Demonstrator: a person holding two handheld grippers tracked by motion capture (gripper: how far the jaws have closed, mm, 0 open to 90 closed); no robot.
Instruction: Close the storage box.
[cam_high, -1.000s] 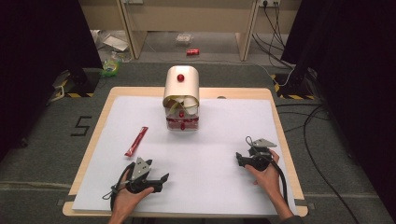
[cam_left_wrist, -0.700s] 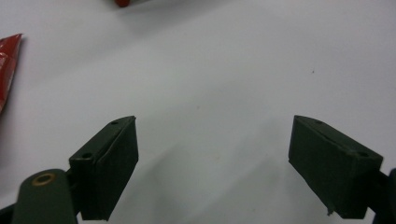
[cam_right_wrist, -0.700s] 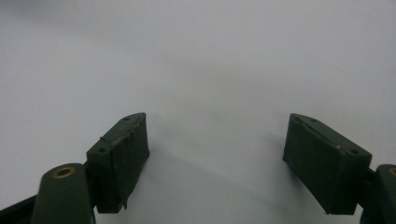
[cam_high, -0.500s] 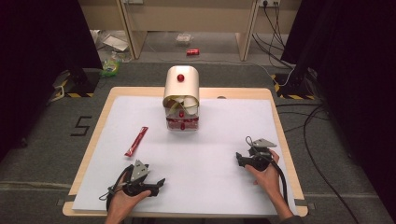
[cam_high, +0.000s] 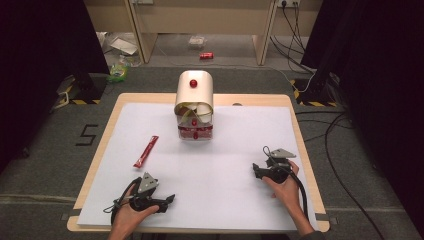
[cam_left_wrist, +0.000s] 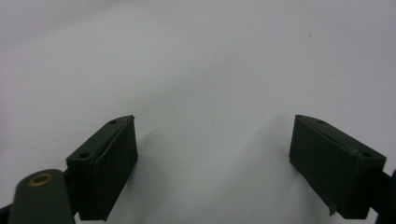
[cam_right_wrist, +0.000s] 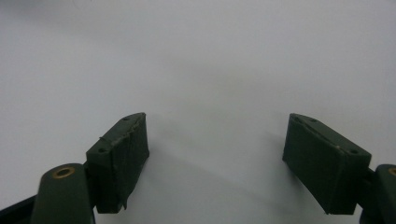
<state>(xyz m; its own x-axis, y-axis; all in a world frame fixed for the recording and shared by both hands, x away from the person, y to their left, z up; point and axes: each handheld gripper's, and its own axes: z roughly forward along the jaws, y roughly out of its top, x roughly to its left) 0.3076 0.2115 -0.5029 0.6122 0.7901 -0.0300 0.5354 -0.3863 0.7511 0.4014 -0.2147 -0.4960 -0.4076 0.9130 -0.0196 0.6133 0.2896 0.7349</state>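
We find both claws spread wide, empty: left gripper (cam_high: 167, 200) and right gripper (cam_high: 256, 170) low over white sheet (cam_high: 225, 150). Red packet (cam_high: 146, 151) lies left; dispenser (cam_high: 194, 105) contents unclear.

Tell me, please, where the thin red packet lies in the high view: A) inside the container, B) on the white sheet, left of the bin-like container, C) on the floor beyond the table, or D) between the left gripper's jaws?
B: the red packet lies flat on the white sheet, left of the container and apart from it.
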